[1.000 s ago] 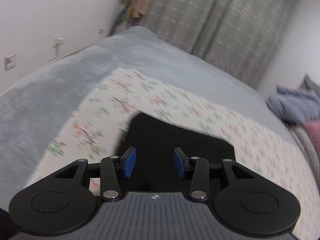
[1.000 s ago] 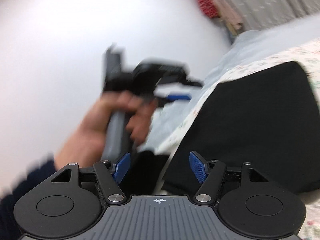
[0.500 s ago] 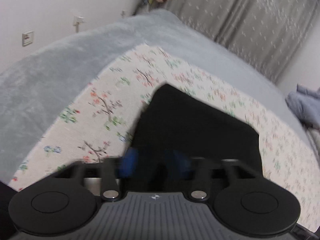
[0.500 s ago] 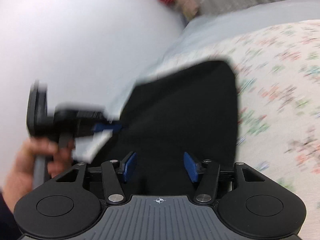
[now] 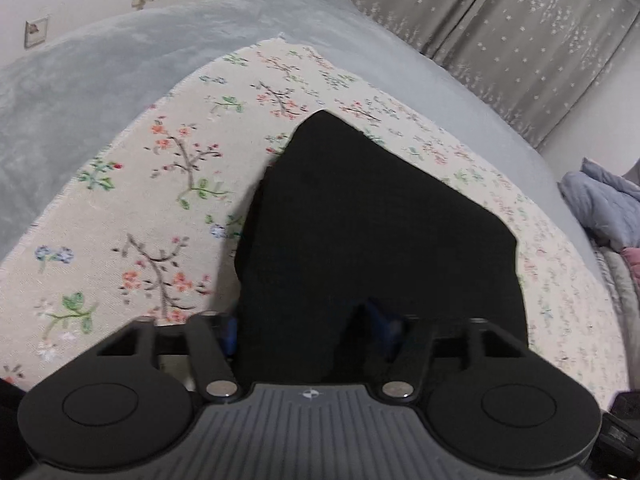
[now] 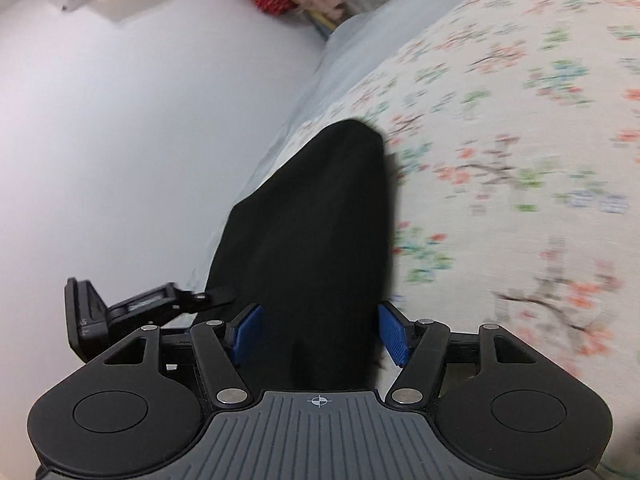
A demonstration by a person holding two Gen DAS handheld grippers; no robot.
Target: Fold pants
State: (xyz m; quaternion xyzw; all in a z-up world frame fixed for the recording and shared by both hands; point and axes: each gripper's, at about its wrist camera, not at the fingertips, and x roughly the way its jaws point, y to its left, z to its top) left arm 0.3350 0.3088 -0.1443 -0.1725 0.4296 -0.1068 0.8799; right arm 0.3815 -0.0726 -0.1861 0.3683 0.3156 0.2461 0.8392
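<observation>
Curtain [image 5: 500, 32] and grey blanket [image 5: 100, 80] only in left view; wall [image 6: 140, 120] only in right. Black pants [image 5: 380, 220] flat on floral cloth [image 5: 160, 184]. Left gripper [image 5: 308, 328] and right gripper [image 6: 320, 330] both spread wide, near edge of pants between the jaws, nothing clamped.

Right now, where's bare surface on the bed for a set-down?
Free: the floral cream cloth left of the folded black pants, and the grey blanket beyond it. Crowded: the near pants edge, where the left claw and right claw straddle it.
</observation>
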